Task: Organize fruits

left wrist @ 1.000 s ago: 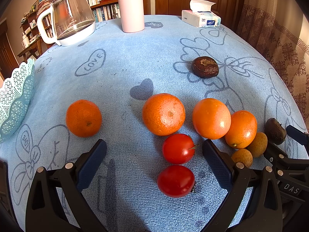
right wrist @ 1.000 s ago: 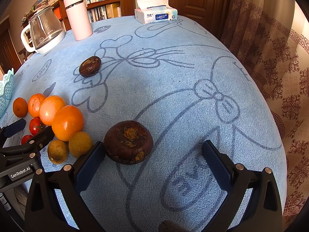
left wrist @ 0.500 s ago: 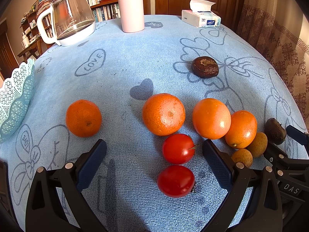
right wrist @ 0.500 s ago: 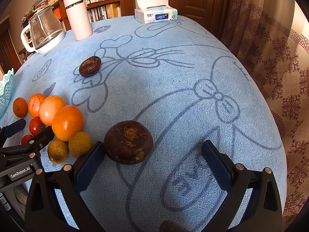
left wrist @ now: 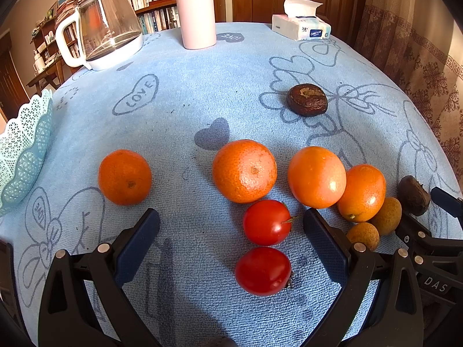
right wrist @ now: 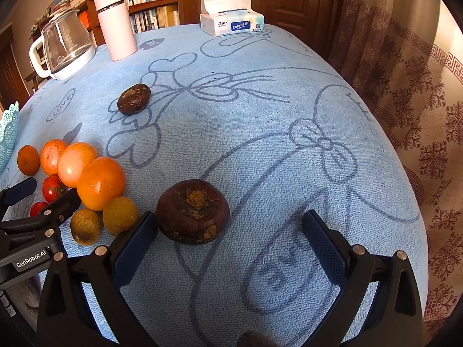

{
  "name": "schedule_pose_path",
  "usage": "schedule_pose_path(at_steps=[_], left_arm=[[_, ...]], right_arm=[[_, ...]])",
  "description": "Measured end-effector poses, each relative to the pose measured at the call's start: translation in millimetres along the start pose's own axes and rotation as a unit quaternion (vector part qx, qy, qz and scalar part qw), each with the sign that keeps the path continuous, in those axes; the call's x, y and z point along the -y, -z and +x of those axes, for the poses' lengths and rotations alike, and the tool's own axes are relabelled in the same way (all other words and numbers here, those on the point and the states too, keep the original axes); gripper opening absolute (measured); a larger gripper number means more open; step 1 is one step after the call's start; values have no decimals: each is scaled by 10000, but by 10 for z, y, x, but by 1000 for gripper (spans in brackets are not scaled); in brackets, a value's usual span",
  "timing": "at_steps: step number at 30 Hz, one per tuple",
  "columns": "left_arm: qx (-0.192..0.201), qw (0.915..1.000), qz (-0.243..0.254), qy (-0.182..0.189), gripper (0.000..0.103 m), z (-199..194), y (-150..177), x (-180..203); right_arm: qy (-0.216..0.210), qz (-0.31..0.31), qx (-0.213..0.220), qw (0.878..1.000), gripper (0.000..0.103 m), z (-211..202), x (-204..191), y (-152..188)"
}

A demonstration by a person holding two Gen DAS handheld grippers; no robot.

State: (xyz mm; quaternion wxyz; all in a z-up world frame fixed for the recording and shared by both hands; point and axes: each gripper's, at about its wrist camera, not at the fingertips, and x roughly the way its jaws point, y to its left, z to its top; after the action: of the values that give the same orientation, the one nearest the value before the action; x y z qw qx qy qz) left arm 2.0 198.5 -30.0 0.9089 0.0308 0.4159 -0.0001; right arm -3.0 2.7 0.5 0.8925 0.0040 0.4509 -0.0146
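Observation:
My left gripper (left wrist: 231, 231) hangs open over the blue tablecloth, with two red tomatoes (left wrist: 266, 222) (left wrist: 262, 270) between its fingers, touching neither. Beyond them lie several oranges (left wrist: 244, 170), one apart at the left (left wrist: 125, 177). Two small brown-green fruits (left wrist: 386, 215) sit right of the oranges. My right gripper (right wrist: 230, 238) is open too; a dark brown round fruit (right wrist: 193, 211) rests just ahead, close to its left finger (right wrist: 136, 245). A second dark fruit (right wrist: 133, 99) lies farther back. A lacy turquoise basket (left wrist: 21, 147) stands at the left table edge.
At the back stand a glass kettle (left wrist: 107, 29), a pink tumbler (left wrist: 195, 8) and a tissue box (left wrist: 301, 26). A patterned curtain (right wrist: 419, 92) hangs right of the table's rounded edge. Bookshelves and a wooden door lie behind.

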Motion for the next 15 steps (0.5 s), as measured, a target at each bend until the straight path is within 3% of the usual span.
schedule_pose_path(at_steps=[15], left_arm=[[-1,9999,-55,105,101,22,-7,-20]], right_arm=[[-70,63,-52,9999,98,2,46,-8]])
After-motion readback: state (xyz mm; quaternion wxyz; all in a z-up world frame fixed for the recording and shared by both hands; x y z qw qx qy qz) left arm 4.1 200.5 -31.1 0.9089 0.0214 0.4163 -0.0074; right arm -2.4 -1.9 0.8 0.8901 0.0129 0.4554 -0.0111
